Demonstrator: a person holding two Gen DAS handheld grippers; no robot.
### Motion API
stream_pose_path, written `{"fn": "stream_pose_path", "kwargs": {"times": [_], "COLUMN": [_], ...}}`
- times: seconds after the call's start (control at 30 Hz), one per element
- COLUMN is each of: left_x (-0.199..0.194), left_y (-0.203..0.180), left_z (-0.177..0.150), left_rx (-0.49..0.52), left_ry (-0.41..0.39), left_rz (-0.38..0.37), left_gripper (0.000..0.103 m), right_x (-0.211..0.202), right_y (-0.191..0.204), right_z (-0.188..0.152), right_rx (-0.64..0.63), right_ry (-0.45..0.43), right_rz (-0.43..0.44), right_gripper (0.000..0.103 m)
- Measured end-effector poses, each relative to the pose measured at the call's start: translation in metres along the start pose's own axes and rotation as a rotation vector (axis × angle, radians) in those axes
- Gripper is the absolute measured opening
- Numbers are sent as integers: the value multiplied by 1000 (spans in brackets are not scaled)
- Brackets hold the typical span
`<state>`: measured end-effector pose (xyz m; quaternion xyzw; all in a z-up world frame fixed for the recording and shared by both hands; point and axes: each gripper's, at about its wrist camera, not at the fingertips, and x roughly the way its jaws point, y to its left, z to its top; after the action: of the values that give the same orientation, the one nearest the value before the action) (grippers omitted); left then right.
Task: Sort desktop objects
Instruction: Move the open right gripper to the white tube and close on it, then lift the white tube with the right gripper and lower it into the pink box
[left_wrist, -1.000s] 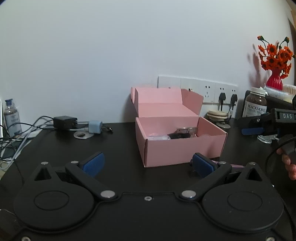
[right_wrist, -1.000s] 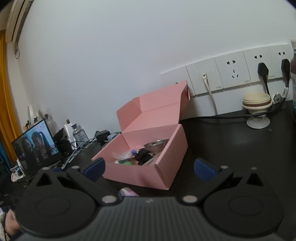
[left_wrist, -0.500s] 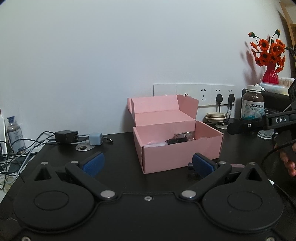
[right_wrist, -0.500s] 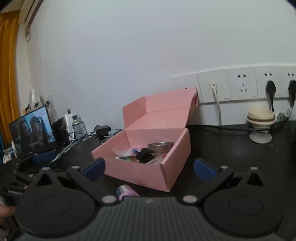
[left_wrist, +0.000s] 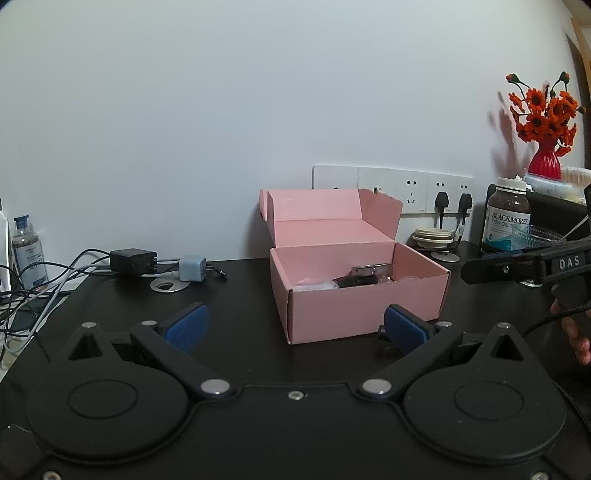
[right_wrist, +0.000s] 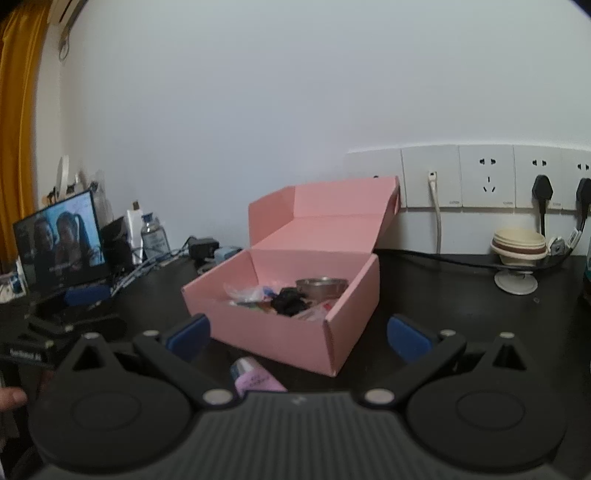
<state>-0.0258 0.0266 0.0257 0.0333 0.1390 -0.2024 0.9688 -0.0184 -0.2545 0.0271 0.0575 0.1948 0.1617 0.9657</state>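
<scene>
An open pink cardboard box (left_wrist: 364, 308) (right_wrist: 280, 332) stands on the black desk, lid folded back against the wall. Inside lie a small metal bowl (right_wrist: 321, 286), a black item (right_wrist: 288, 301) and clear wrappers. A small pink tube (right_wrist: 255, 378) lies on the desk in front of the box, just under my right gripper. My left gripper (left_wrist: 293, 326) is open and empty, short of the box's front corner. My right gripper (right_wrist: 299, 336) is open too, with nothing between its fingers. In the left wrist view the right gripper's body (left_wrist: 524, 264) shows at the right edge.
A black adapter (left_wrist: 133, 261), a blue plug (left_wrist: 192, 269) and tangled cables lie at the left. Wall sockets (right_wrist: 487, 177), stacked cream lids (right_wrist: 519, 242), a supplement bottle (left_wrist: 506, 218) and a red vase of flowers (left_wrist: 545, 158) stand at the right. A lit screen (right_wrist: 59, 243) stands far left.
Both grippers have drawn back slightly and levelled out, so the box sits a little farther off. The pink tube shows more fully under the right gripper. Neither gripper's opening has changed.
</scene>
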Motion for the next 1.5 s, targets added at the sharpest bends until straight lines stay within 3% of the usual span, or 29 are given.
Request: {"fn": "stream_pose_path", "kwargs": {"times": [0.3,0.53,0.7,0.77,0.97,1.27,1.5], "left_x": [0,-1,-3,-3,-4,-3,-4], "left_y": [-1,-1,-6,-6,-5,-5,-7], "left_z": [0,0,0,0,0,0,0], "left_rx": [12,11,35,38,33,35,34], "left_ry": [0,-3,-14,-14,-15,-16,-17], "left_rz": [-3,6,6,5,8,7,10], "left_gripper": [103,103,103,103,103,103,103], "right_x": [-29,-39,-34,-32,-25,-22,-24], "right_y": [3,27,42,44,44,36,34], "right_z": [-15,-28,-37,-39,-41,-38,-36], "right_rx": [-60,-158,-176,-173,-152,-121,-113], "right_ry": [89,175,251,262,296,299,296], "right_rz": [-24,16,47,46,42,18,10], "right_gripper": [102,100,83,73,54,35,31]}}
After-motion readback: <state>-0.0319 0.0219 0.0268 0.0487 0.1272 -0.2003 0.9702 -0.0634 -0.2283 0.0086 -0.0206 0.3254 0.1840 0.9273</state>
